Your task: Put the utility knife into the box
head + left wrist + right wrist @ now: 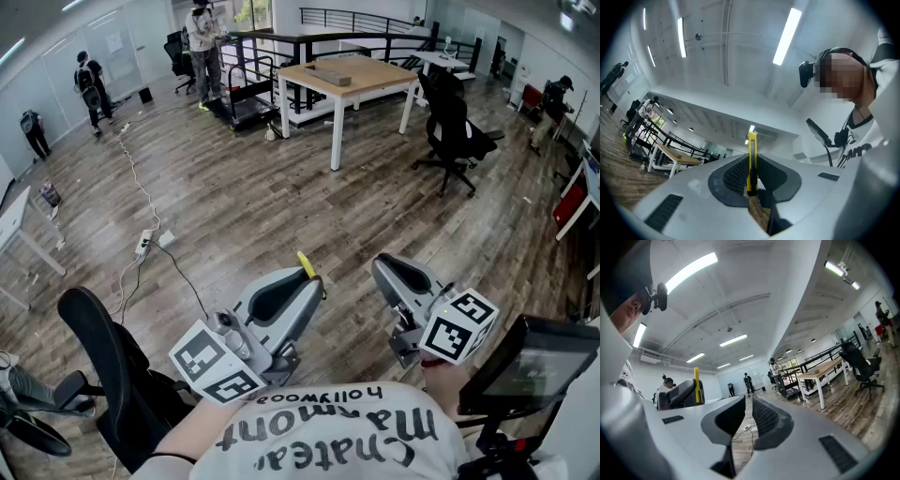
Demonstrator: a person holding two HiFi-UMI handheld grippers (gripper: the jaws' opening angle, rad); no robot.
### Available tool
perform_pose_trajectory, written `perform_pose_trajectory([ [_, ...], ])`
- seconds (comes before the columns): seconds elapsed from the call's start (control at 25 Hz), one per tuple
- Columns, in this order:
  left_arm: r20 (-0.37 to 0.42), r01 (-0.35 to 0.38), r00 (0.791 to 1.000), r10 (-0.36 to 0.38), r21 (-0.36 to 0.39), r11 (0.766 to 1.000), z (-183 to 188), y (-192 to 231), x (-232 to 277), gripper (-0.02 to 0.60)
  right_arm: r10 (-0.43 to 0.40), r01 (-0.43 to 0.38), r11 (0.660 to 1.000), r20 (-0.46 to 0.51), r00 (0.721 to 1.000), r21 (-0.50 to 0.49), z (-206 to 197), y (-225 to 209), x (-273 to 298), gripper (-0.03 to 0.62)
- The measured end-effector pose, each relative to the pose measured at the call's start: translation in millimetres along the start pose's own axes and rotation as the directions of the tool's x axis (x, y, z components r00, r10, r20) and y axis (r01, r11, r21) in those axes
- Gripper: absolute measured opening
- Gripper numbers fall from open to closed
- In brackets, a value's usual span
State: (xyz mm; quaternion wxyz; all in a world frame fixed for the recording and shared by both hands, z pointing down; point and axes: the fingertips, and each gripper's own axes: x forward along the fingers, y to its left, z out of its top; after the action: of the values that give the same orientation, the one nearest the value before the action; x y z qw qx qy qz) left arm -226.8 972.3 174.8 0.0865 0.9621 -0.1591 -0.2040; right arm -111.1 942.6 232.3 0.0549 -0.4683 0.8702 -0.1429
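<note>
A light wooden table (375, 67) on white legs is standing on the plank floor (281, 202) of an open office, with a flat brown box (333, 75) lying on its top. Just right of the table in the head view, a black office chair (455, 131) is resting on the boards. Well in front of the table and to its left, a white power strip (144, 243) is lying on the floor, its cable (136, 178) snaking away across the planks, well left of the table.
</note>
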Motion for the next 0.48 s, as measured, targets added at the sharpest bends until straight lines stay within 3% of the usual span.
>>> perform_pose_trajectory([
  [0.48,0.004,0.001,1.000,-0.001,-0.004,1.000,-2.5,-1.4,-1.4,0.051,-0.004,0.004,1.000,0.001,1.000,-0.003,-3.7,-1.3,-5.1,0.052],
])
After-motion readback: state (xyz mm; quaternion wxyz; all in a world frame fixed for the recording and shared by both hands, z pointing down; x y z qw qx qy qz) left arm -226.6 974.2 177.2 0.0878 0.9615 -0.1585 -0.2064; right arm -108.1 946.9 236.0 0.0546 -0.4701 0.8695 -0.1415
